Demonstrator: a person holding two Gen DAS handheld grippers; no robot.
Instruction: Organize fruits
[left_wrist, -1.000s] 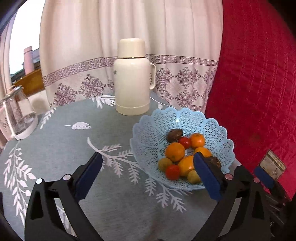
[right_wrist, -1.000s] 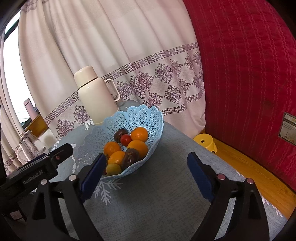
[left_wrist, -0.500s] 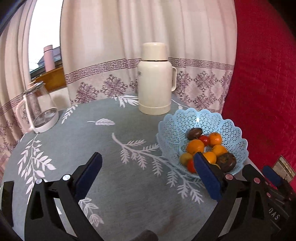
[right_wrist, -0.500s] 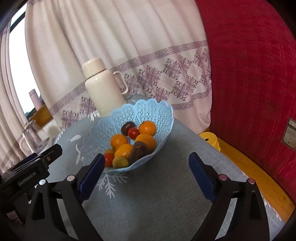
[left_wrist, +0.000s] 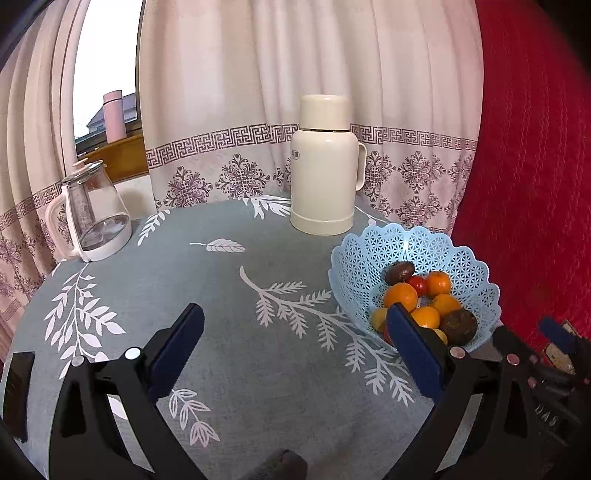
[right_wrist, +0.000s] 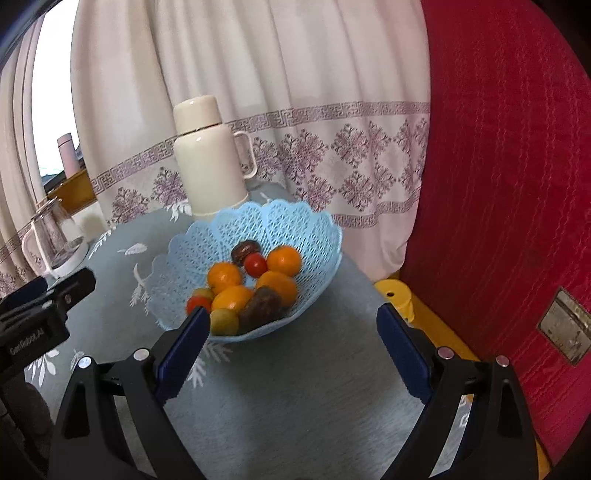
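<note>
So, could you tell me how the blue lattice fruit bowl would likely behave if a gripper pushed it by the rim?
The bowl looks like thin openwork plastic, so its rim would probably flex. The round oranges and tomato piled inside could roll and shift. On the cloth-covered table it may drag rather than slide, perhaps tipping.

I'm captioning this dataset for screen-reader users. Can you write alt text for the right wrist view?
An open right gripper hovers over a grey leaf-print tablecloth, facing a pale blue lattice basket of oranges, small red fruits and dark fruits. A cream thermos stands behind it before patterned curtains.
</note>
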